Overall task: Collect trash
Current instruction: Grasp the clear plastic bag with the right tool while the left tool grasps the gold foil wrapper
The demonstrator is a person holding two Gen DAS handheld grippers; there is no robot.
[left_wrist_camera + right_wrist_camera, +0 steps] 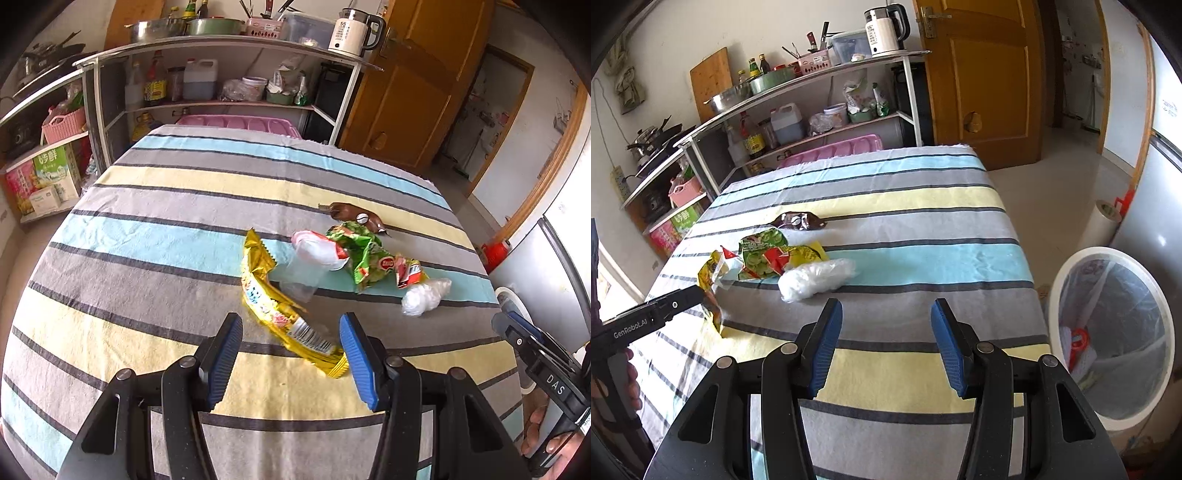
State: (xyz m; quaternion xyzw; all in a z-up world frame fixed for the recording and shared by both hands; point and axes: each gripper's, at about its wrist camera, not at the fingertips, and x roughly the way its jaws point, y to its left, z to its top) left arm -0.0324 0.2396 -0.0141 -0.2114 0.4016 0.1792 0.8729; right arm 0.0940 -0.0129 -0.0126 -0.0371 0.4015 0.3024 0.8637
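On the striped tablecloth (166, 206) lies a pile of trash. In the left wrist view a long gold wrapper (269, 299) runs between the jaws of my left gripper (291, 319), which is open; the wrapper's lower end lies close by the right pad. Beyond it are a clear plastic cup (301, 275), a pink-white piece (317, 249), a green wrapper (360, 254), a brown wrapper (354, 216) and crumpled white plastic (424, 295). My right gripper (886, 306) is open and empty, just short of the white plastic (816, 277).
A white bin (1100, 253) lined with a clear bag stands on the floor at the table's right edge, with some trash inside. A metal shelf rack (812, 85) with bottles, pots and a kettle stands behind the table. A wooden door (982, 74) is at the back right.
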